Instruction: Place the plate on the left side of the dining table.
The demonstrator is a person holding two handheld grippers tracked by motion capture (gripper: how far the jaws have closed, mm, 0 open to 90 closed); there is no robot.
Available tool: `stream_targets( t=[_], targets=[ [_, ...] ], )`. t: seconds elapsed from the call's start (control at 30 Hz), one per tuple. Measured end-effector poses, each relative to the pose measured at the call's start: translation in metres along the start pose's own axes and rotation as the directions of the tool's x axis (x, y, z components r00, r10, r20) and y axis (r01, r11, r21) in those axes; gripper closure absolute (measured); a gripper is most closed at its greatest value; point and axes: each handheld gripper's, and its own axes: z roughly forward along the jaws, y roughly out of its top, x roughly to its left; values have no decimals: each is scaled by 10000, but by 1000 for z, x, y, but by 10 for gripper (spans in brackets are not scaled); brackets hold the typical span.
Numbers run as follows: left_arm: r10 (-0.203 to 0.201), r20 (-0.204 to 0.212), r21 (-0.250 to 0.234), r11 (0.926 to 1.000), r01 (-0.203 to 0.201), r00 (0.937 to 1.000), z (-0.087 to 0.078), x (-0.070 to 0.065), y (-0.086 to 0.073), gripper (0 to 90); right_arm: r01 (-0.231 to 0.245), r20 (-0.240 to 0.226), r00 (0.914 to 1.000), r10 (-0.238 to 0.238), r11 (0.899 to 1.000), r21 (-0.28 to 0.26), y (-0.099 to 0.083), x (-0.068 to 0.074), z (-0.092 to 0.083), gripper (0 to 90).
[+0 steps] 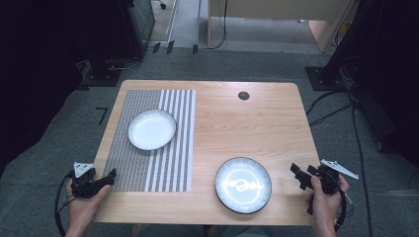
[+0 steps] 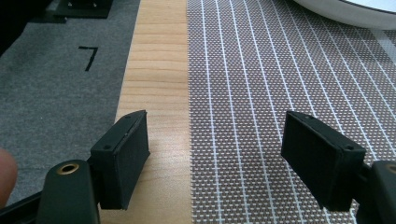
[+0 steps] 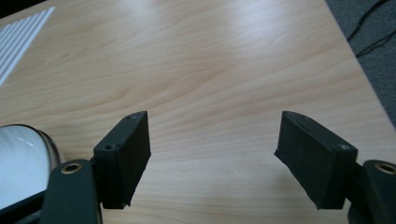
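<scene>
Both forearms reach in low, the left hand-held gripper [image 1: 109, 177] and right hand-held gripper [image 1: 302, 176] with jaws spread, nothing between them.

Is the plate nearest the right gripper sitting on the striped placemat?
No, that plate rests on bare wood of the table, apart from the placemat.

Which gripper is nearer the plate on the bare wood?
Right. The right gripper sits open just off that plate's right rim, not touching it. The left gripper is open at the placemat's near-left corner, across the table.
</scene>
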Motion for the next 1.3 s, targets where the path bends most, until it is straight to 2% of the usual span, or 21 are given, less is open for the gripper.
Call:
stream_targets(
  t=[0.23,0.33,0.6,0.77,0.9,1.03,1.23,1.3],
  targets=[
    [76,25,102,9999,-77,10000,1,-1,0,233,-197,454,9988,193,9998,96,-9,-22,-4,257],
    [86,36,131,9999,-87,10000,1,-1,0,233,-58,666,9978,50,9999,112,-12,-28,-5,257],
    [67,9,224,9997,-67,10000,2,-1,1,233,351,1165,9924,-388,9988,341,-21,-33,-4,257],
    [54,44,229,9997,-55,10000,2,0,1,233,637,1386,9880,-681,9973,357,-23,-30,-3,252],
    [23,45,224,9997,-24,10000,2,0,0,233,1302,1743,9756,-1334,9910,297,-28,-24,-1,240],
    [-67,103,208,9998,65,9999,1,1,0,233,1588,1855,9692,-1619,9868,315,-31,-21,1,210],
    [-178,164,204,9996,175,9997,1,3,0,233,2181,2259,9476,-2258,9742,587,-33,-14,4,203],
    [-163,164,196,9997,159,9997,1,3,0,233,2142,2291,9477,-2221,9750,589,-34,-13,4,202]
  ],
)
